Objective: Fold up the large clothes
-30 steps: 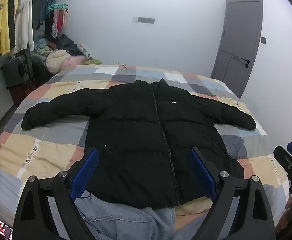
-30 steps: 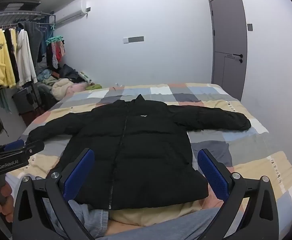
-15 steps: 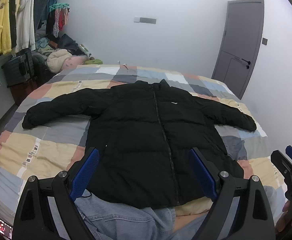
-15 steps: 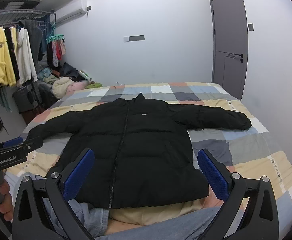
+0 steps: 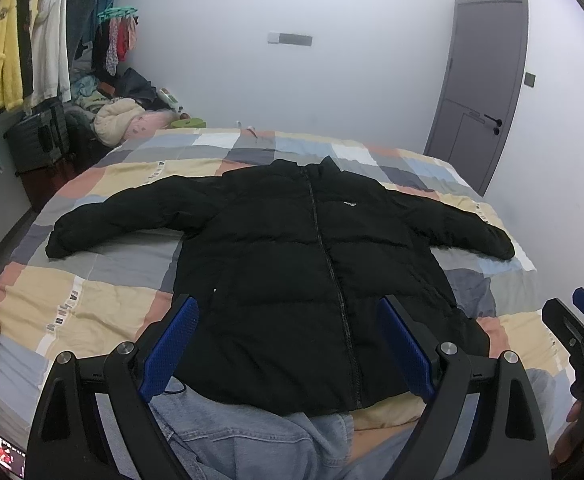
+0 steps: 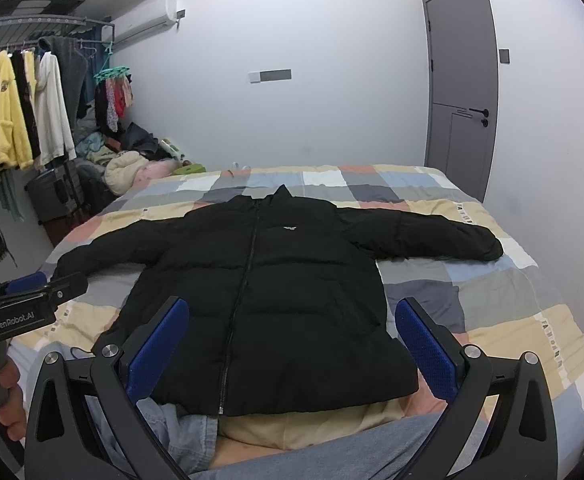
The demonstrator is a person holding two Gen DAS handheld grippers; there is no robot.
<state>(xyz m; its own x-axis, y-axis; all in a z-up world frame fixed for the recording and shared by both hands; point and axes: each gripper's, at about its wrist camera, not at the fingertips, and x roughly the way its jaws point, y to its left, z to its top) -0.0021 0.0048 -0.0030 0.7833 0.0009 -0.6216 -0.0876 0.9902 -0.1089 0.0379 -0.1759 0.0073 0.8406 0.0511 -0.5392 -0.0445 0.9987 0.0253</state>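
Jacket [image 5: 312, 272] is lying flat mid-frame on the bed [image 5: 92, 300]; probably soft, bulky, slippery. Left gripper [image 5: 288, 344] and right gripper [image 6: 292, 344] are hovering wide, empty; sleeve cuffs are offering hold.

The left gripper [image 5: 288, 344] points forward and somewhat downward, its jaws spread wide with nothing between the blue pads [image 5: 170, 344]. The right gripper [image 6: 292, 350] is angled the same way, jaws equally wide and gripping nothing. In the right wrist view, a hand [image 6: 10, 396] wraps the left gripper's handle. The two grippers sit side by side, apart.
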